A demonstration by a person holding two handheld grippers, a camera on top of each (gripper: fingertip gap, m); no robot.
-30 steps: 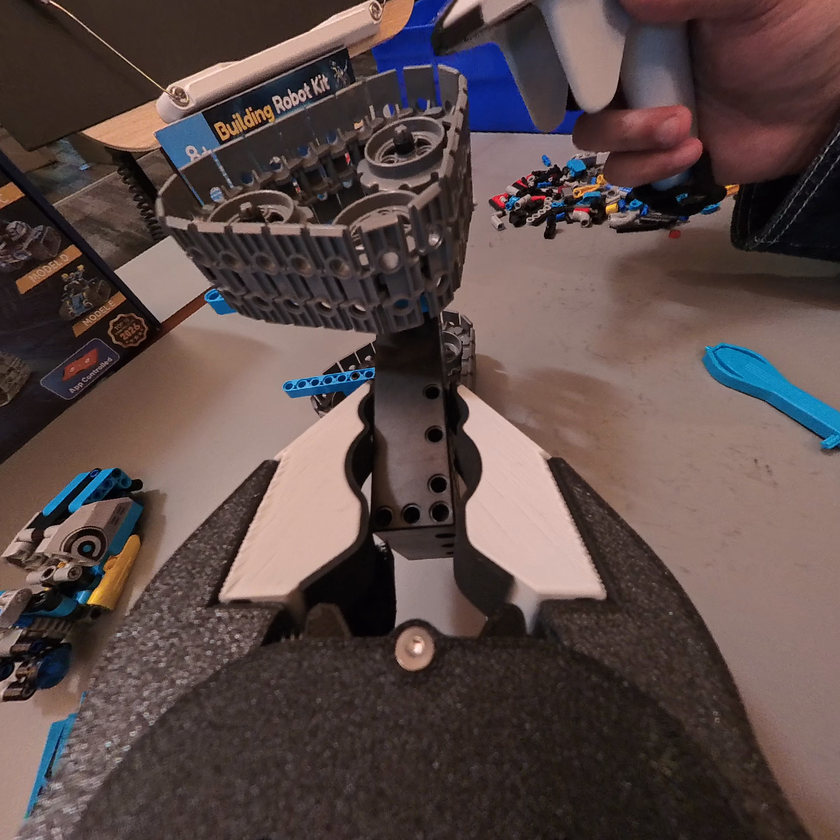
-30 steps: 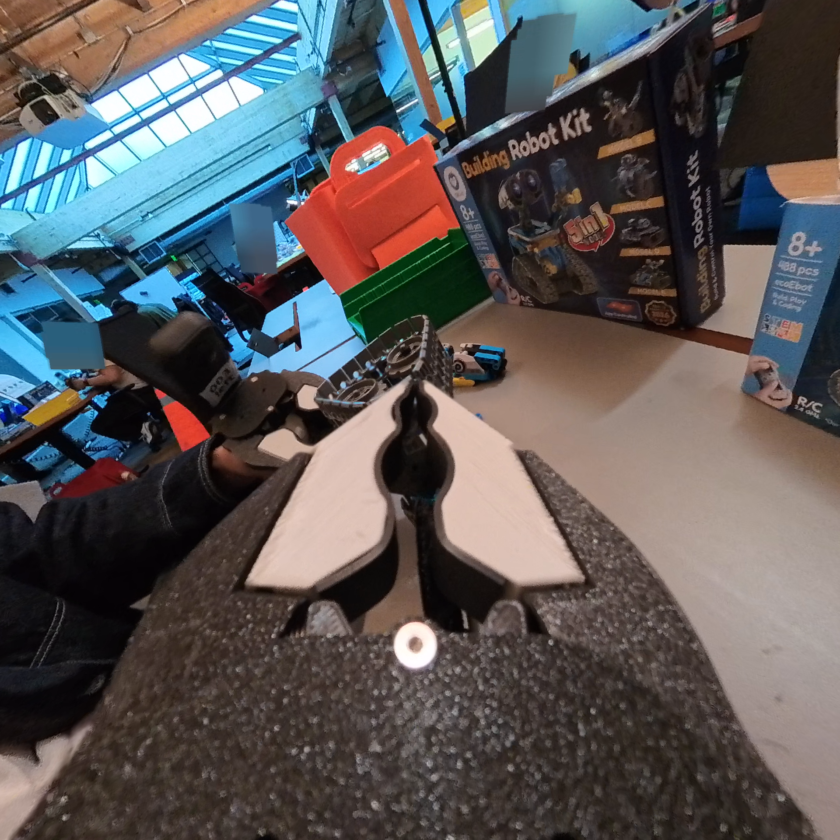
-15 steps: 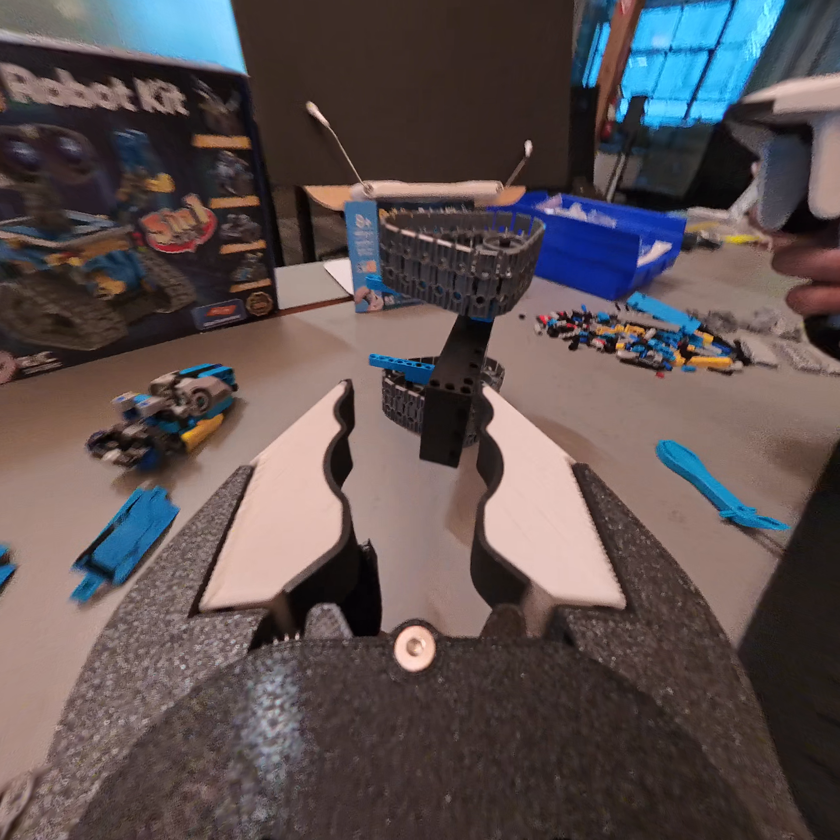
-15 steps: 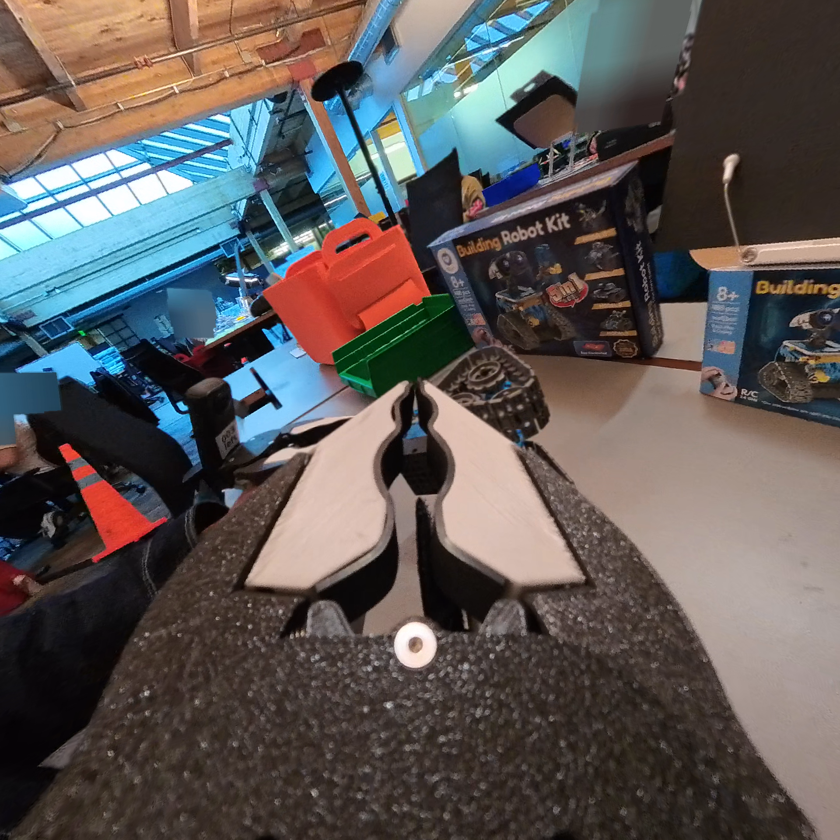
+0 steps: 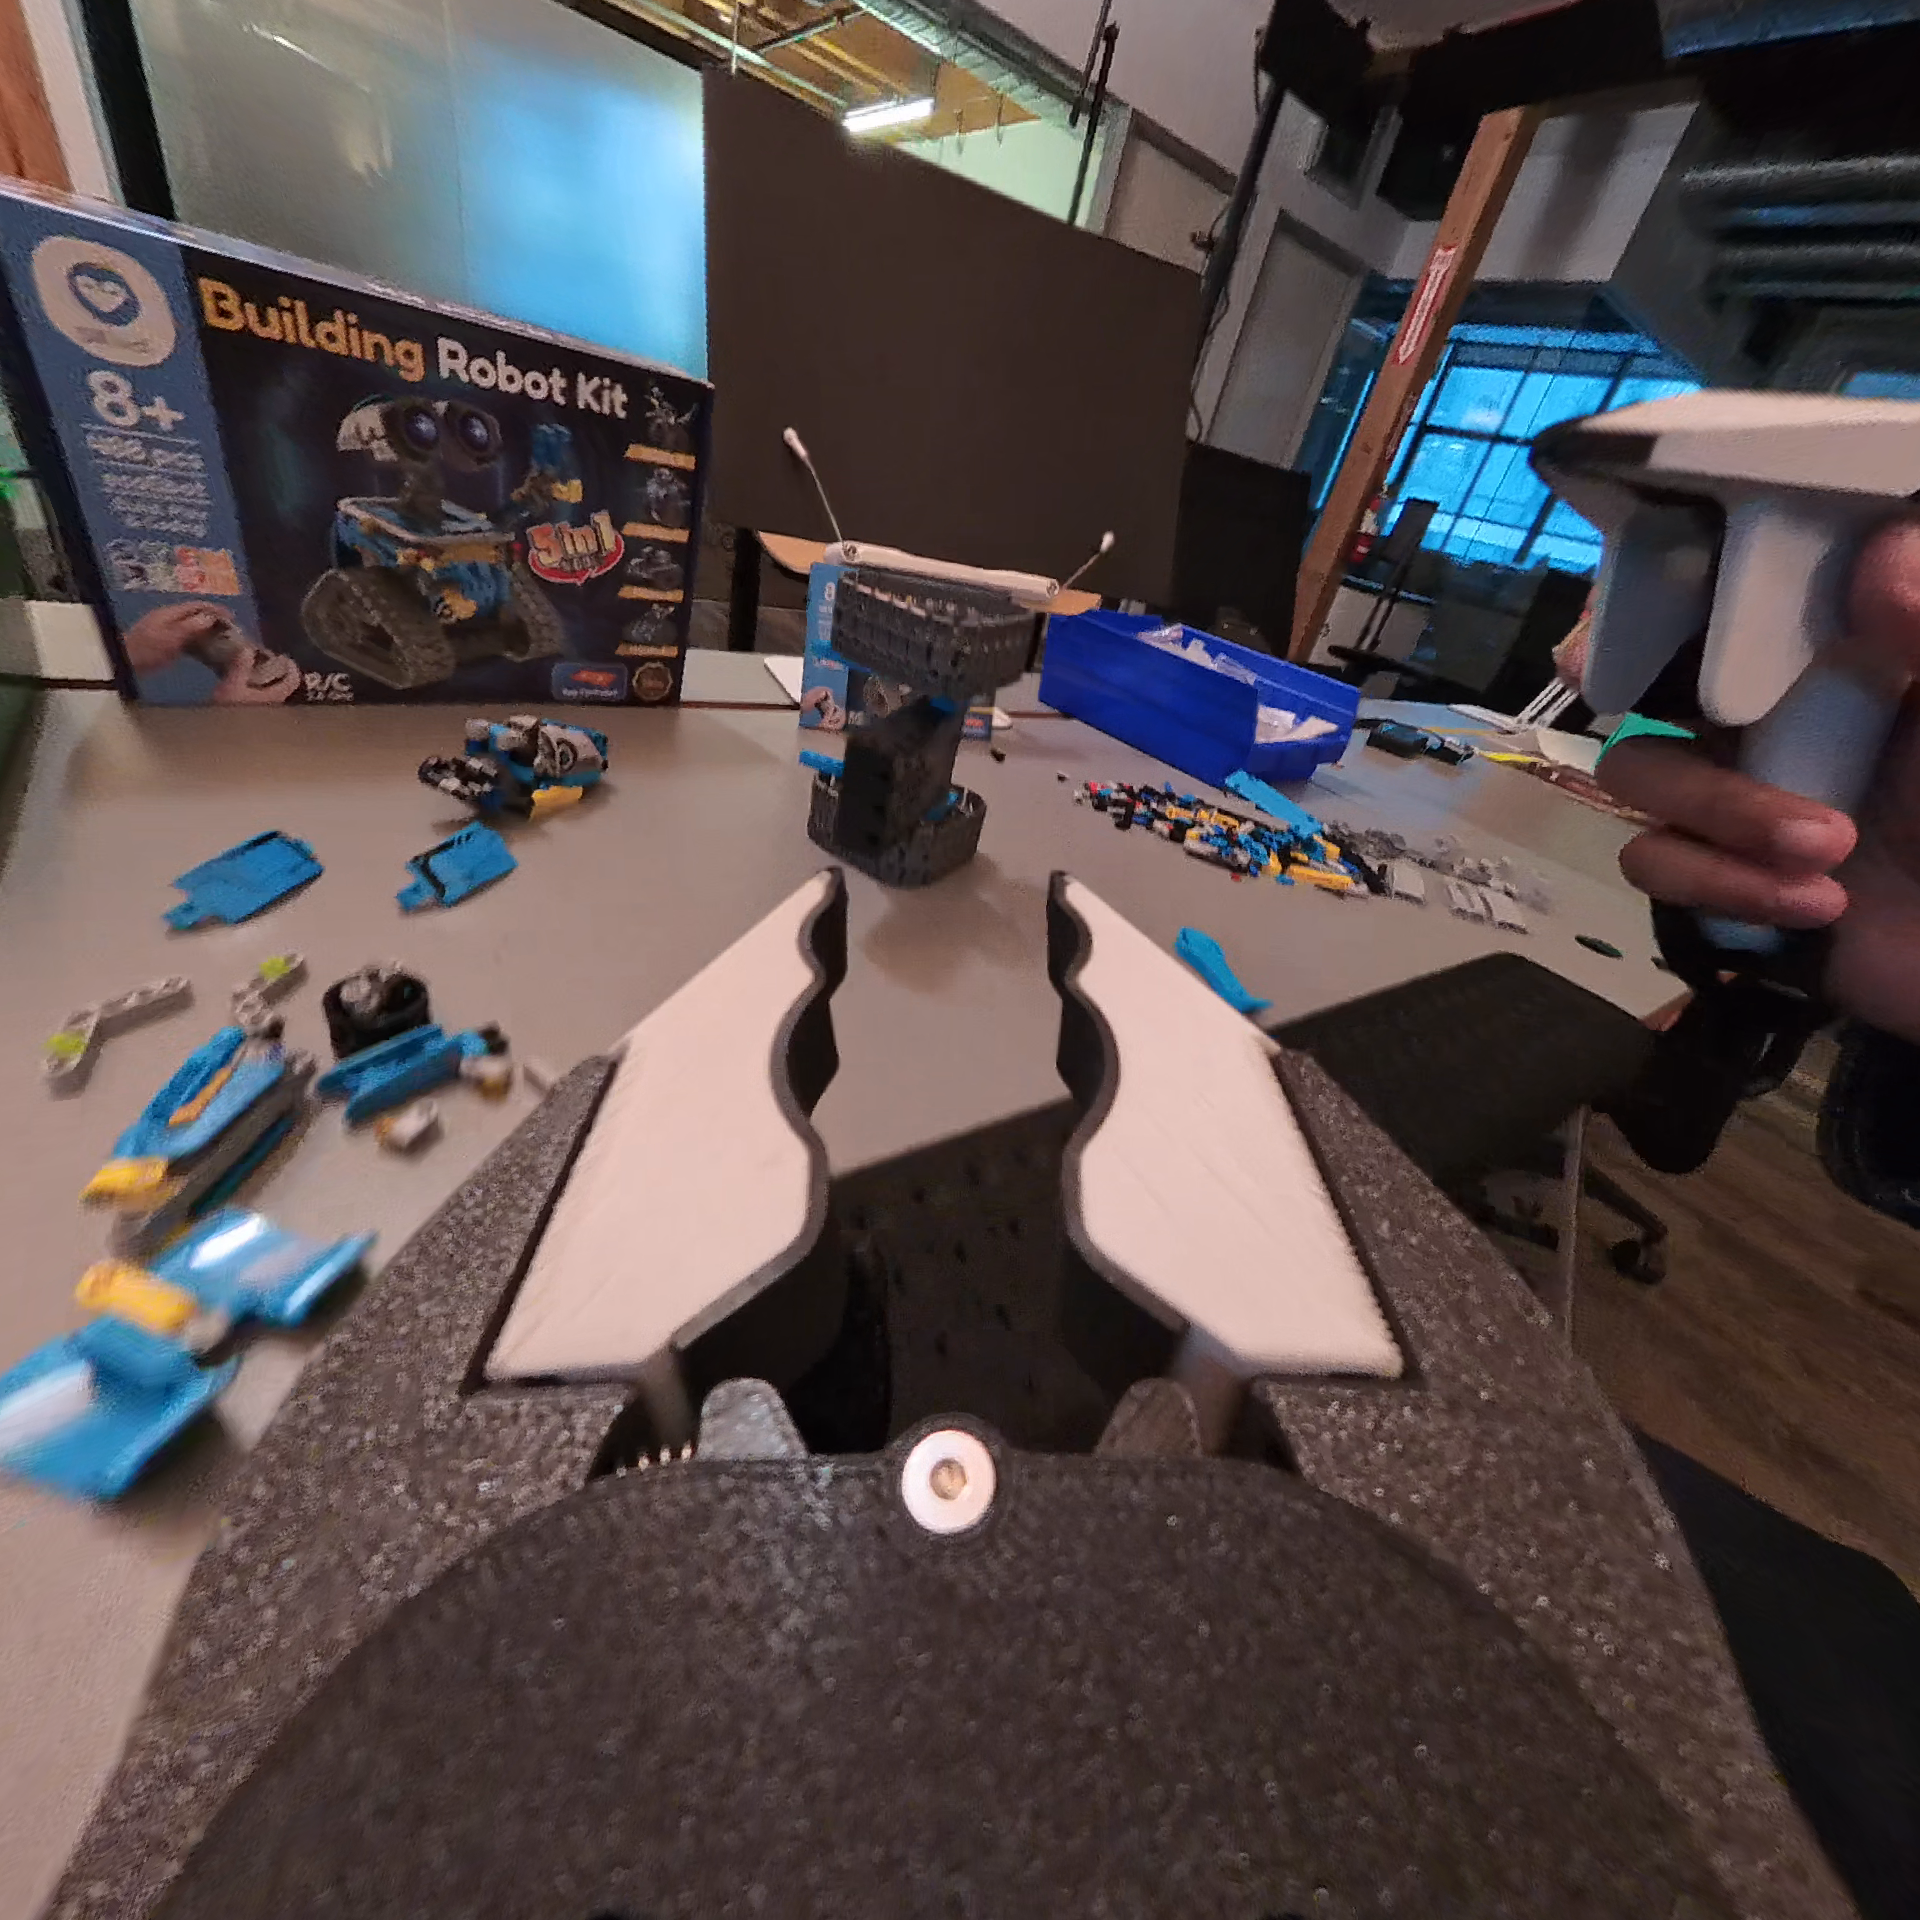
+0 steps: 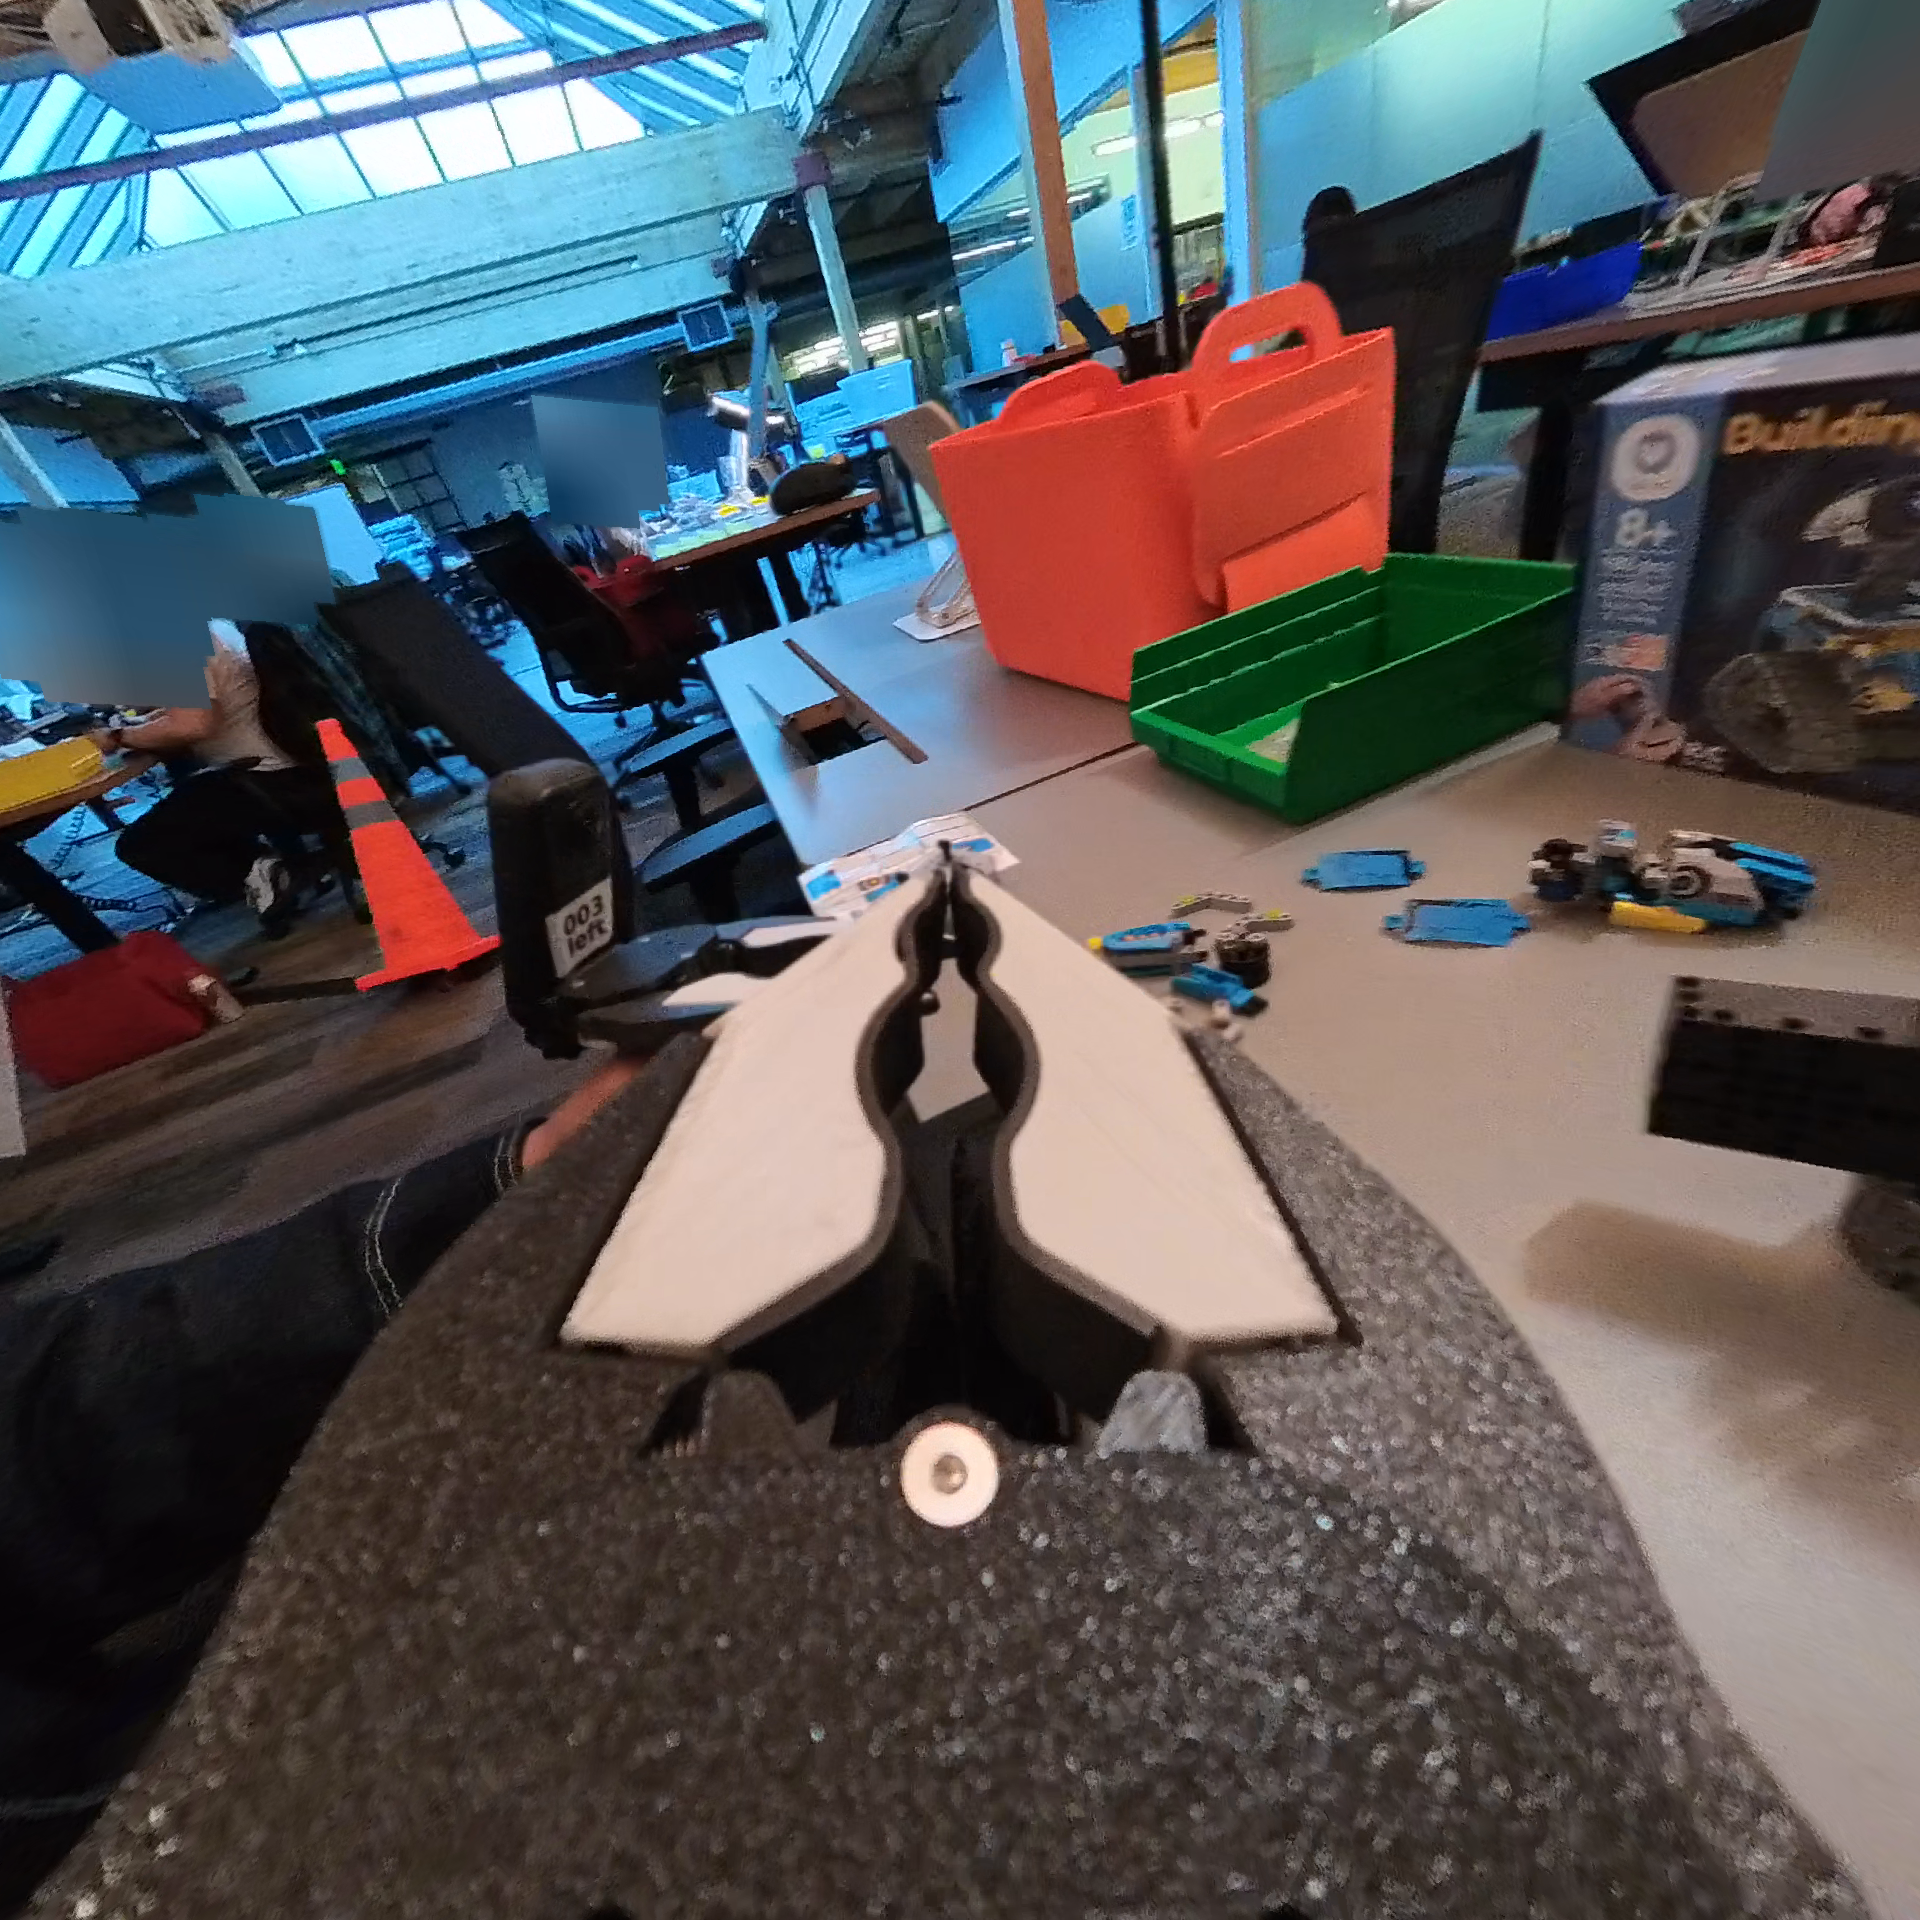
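Note:
A dark grey tracked model point(image 5: 904, 748), with a tread loop on top of a black beam and a second tread at its base, stands on the grey table point(image 5: 675, 935). My left gripper point(image 5: 943, 894) is open and empty, a short way in front of the model. My right gripper point(image 6: 945, 868) is shut with nothing visible between its fingers. It points away from the model, whose tread shows at the right edge of the right wrist view point(image 6: 1787, 1091). A hand holds the right gripper's white handle point(image 5: 1745, 623). The left gripper's black body point(image 6: 561, 914) shows to the left.
A robot kit box point(image 5: 395, 499), a blue bin point(image 5: 1195, 686) and a pile of small parts point(image 5: 1236, 831) lie behind the model. Loose blue and grey pieces point(image 5: 208, 1122) sit at left. An orange bag point(image 6: 1164, 520) and green bin point(image 6: 1351, 686) stand farther off. A black chair point(image 5: 1455, 1049) is at the table's edge. Tip to tip, the grippers are about 15 centimetres apart.
My left gripper let go of the model's black beam, opened and drew back; the model now stands alone on the table. My right gripper swung away from the model, staying shut.

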